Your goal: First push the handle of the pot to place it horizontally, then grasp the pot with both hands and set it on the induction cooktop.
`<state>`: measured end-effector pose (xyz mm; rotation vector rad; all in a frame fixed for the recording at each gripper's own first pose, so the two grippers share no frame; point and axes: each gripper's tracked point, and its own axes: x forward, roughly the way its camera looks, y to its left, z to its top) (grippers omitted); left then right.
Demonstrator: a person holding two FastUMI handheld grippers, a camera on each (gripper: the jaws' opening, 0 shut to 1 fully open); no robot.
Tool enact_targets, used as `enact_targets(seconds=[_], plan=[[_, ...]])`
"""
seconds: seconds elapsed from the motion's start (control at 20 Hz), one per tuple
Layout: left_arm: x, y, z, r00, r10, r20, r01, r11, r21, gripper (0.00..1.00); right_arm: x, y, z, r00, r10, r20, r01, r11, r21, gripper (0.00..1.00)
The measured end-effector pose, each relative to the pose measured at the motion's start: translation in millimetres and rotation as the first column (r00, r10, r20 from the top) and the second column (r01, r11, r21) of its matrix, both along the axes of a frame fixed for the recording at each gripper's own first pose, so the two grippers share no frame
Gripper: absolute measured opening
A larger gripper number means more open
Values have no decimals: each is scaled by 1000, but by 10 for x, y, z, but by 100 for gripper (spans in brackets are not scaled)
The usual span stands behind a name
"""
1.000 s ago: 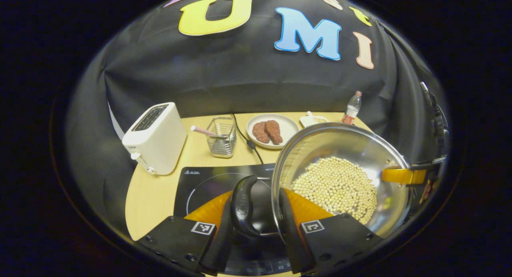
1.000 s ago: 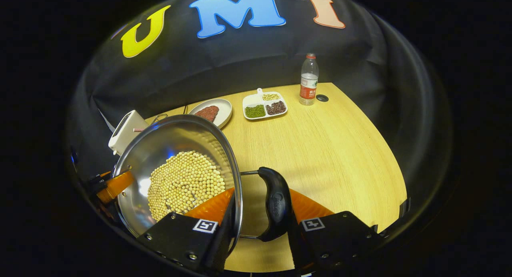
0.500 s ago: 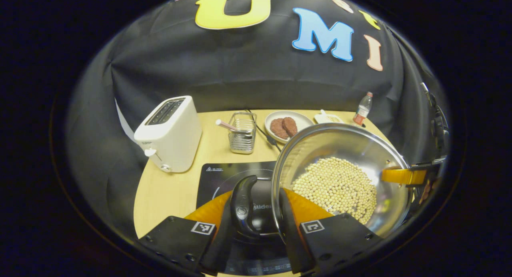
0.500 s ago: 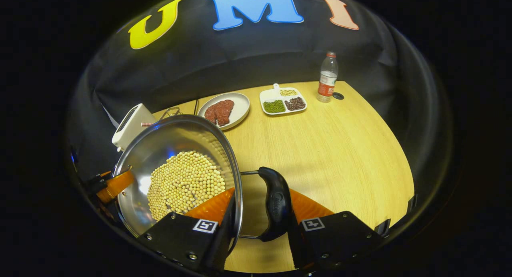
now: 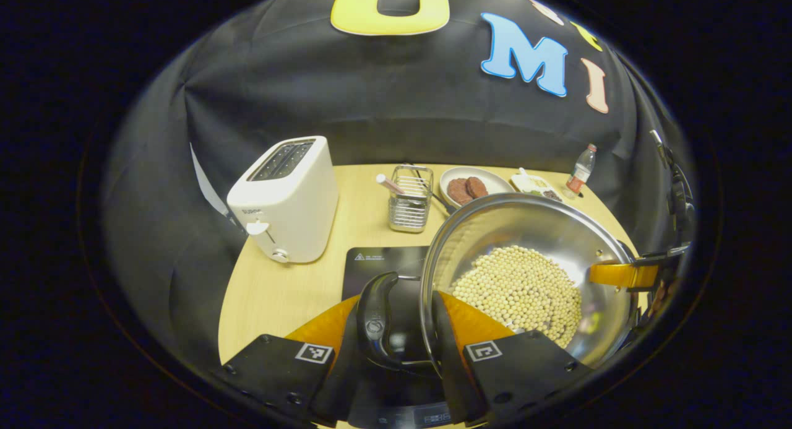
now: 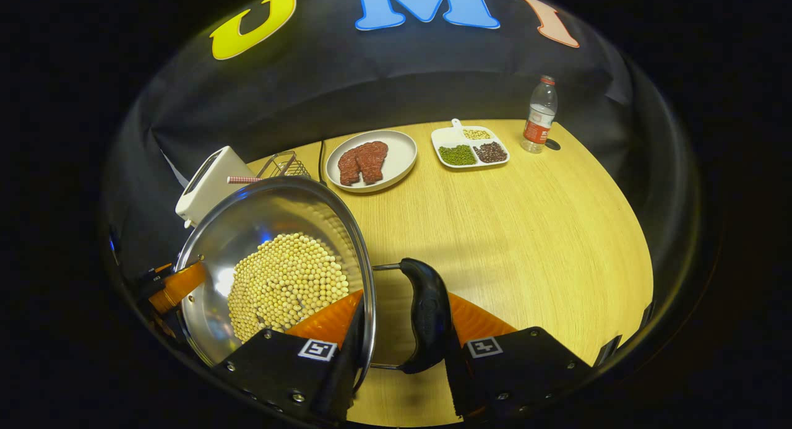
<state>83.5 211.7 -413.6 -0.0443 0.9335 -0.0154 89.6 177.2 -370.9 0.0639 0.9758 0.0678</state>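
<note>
Since a second ago everything on the table has slid right and nearer in both views: I'm carrying the pot [image 5: 526,274] leftward toward the induction cooktop [image 5: 383,265]. My hold on it looks the same throughout.

Near: left gripper [image 5: 405,330] is clamped across the pot's left handle [image 5: 374,320] and rim, one finger outside the loop, one inside the wall. Right gripper [image 6: 402,330] grips the right handle [image 6: 427,314] the same way. Both handles lie flat, so the push step reads as done. Soybeans [image 6: 288,286] sit settled in the bottom, no spill.

The pot is off the table [image 6: 526,231], held between both grippers. In the left gripper view the dark cooktop glass now lies directly under my left fingers; earlier more of its ring marking showed ahead. My guess: roughly over the cooktop, lowering is next. Can't confirm centring.

Far: toaster [image 5: 284,200], wire basket [image 5: 409,197], plate of meat [image 6: 371,160], divided dish [image 6: 470,147], bottle [image 6: 539,114], all well apart from the path.
</note>
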Motion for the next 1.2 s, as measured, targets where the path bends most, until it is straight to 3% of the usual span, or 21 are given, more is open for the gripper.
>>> enact_targets(seconds=[0.05,0.65,0.7,1.2], plan=[[-8,48,-17,1000,3,-2,-3,1000,-1,60,3,37,-23,1000,0,-4,0,1000,3,61],[147,526,-348,1000,8,-13,-9,1000,-11,64,158,488,-264,999,-4,-34,4,1000,3,62],[166,542,-367,1000,8,-13,-8,1000,-12,60,159,515,-281,999,-5,-36,5,1000,3,62],[431,610,-738,1000,-8,-2,8,1000,-20,64,187,664,-406,999,-32,-37,33,999,4,62]])
